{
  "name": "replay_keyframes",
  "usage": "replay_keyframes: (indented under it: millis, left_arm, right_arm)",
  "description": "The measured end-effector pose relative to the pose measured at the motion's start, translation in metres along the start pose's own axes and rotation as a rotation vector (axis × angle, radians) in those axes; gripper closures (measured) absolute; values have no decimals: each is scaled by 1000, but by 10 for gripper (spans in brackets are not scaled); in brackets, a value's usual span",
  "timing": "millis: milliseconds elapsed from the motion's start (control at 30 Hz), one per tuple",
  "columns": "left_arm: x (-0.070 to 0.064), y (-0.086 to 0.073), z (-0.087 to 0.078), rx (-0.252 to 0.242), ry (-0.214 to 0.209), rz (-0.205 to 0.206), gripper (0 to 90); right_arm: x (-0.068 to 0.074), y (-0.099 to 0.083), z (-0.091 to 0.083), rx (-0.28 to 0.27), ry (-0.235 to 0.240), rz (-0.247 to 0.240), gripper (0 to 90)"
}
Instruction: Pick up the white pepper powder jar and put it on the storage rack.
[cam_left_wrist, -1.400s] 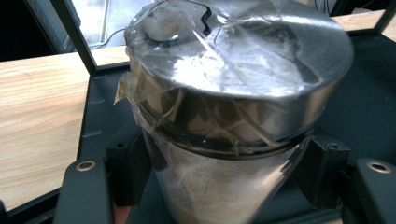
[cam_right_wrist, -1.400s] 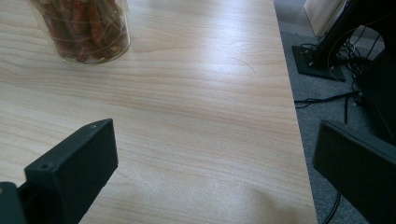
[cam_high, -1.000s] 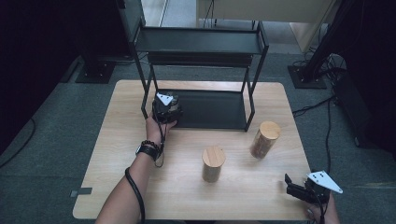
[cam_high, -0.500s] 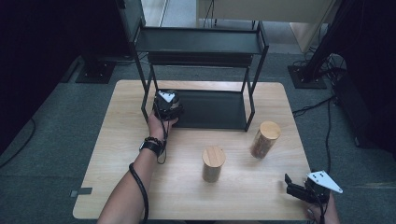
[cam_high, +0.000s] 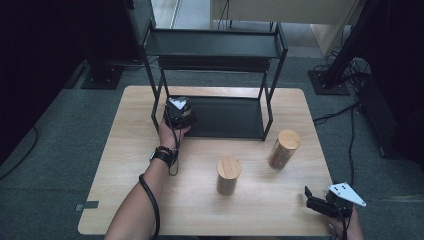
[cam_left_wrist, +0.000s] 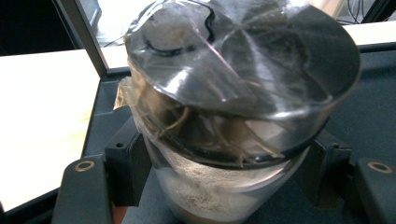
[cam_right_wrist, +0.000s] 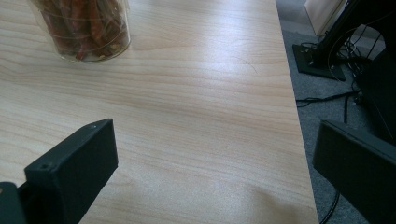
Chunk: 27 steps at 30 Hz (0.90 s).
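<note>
The left gripper (cam_high: 179, 111) clamps both jaws around a clear jar with a dark lid (cam_left_wrist: 233, 112), holding it over the black rack's (cam_high: 220, 50) lower shelf at the table's ten o'clock. The right gripper (cam_high: 327, 202) rests at five o'clock, jaws spread wide over bare wooden table (cam_right_wrist: 196, 102), a chilli-filled jar (cam_right_wrist: 84, 28) at its eleven o'clock.

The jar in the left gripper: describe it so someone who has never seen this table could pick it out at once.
Start at the black two-tier rack at the far side of the wooden table. At the left front of its lower shelf, the left gripper is clamped on the jar. Unlike the two wooden-lidded jars standing free on the table, it has a clear plastic lid and sits at the rack.
</note>
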<state>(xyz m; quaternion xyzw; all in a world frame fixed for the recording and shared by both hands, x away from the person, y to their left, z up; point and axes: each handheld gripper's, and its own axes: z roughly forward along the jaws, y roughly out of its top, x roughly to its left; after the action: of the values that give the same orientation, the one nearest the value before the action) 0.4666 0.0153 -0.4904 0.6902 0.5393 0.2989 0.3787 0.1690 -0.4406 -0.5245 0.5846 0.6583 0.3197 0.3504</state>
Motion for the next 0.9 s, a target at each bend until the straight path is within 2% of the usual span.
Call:
replay_keyframes:
  millis: [67,233,467,533,900]
  left_arm:
    - [1,-1,0,7,-6,-19,292]
    - [-2,-6,2,29,-5,-11,241]
    - [-5,-11,-5,17,2,-16,214]
    - [-6,-14,-7,13,8,-6,214]
    - [-6,-32,-21,-1,-37,13,214]
  right_arm:
    - [0,0,0,0,-1,-1,0]
    - [0,0,0,-2,-3,-3,0]
    - [1,0,0,-3,-4,-4,0]
    - [1,0,0,-3,-4,-5,0]
    - [1,0,0,-2,-9,-12,0]
